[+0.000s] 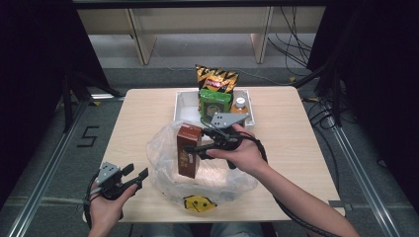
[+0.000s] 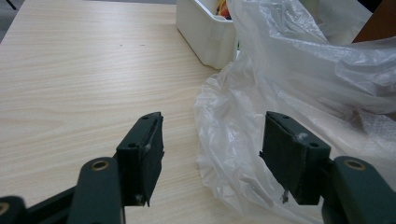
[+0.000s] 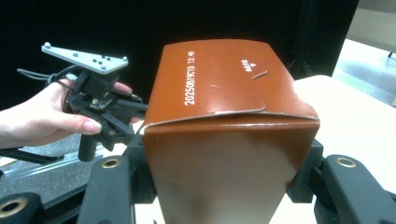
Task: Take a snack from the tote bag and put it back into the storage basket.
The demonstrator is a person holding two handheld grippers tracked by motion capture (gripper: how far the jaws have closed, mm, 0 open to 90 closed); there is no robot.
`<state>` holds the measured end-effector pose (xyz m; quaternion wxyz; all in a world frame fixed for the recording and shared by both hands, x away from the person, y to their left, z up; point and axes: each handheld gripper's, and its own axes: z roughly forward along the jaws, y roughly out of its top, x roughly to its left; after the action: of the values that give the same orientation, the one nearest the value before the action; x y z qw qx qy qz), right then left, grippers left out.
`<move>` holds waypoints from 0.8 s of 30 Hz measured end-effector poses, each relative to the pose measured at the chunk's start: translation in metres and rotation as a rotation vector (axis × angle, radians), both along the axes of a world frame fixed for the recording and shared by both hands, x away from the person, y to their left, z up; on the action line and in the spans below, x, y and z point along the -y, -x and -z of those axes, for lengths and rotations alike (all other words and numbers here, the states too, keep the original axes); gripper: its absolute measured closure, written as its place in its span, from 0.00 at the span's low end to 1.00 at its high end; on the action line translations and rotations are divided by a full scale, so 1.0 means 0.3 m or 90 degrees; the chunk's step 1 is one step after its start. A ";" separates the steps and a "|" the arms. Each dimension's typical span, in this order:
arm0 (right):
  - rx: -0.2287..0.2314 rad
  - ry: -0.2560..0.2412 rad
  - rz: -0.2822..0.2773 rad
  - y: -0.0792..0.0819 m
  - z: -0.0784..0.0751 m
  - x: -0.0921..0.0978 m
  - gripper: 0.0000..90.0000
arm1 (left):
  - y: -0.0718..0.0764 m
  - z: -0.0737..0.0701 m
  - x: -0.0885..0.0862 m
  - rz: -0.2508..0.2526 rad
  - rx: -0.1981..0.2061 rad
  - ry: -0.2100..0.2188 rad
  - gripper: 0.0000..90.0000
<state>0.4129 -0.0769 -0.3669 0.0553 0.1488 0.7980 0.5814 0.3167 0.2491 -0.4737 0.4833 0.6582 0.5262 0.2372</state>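
I am gripping the brown box [image 1: 188, 150] upright in my right tool [image 1: 211, 143], jaws clamped on its sides, holding it over the open plastic bag [image 1: 168, 170] mid-surface. To do this well I should be keeping it vertical and lowering it straight through the bag's mouth. My left tool [image 1: 134, 177] is hanging wide open and empty just beside the bag's edge, ready to be pinching it. The white bin [image 1: 182, 106] is sitting close behind; the surface [image 1: 133, 118] to the left is giving open room.
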 end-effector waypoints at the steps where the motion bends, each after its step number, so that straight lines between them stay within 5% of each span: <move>1: -0.006 0.000 -0.001 -0.002 -0.006 0.003 0.48 | 0.000 0.000 0.000 -0.001 0.001 0.001 0.42; 4: -0.022 0.000 -0.001 -0.005 -0.022 0.010 0.48 | 0.001 0.000 0.000 -0.001 0.000 -0.001 0.42; 8: 0.009 -0.011 -0.007 -0.027 -0.043 0.018 0.48 | -0.001 0.001 -0.001 -0.001 0.000 0.000 0.42; 17: -0.004 0.000 -0.006 -0.054 -0.094 0.030 0.48 | 0.000 -0.001 0.000 0.001 0.003 0.001 0.42; 24: 0.019 -0.001 0.009 -0.098 -0.129 0.043 0.48 | 0.000 -0.002 -0.001 0.004 0.003 0.002 0.42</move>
<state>0.4423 -0.0897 -0.3283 0.0712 0.1459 0.7957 0.5836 0.3167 0.2493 -0.4732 0.4866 0.6582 0.5235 0.2367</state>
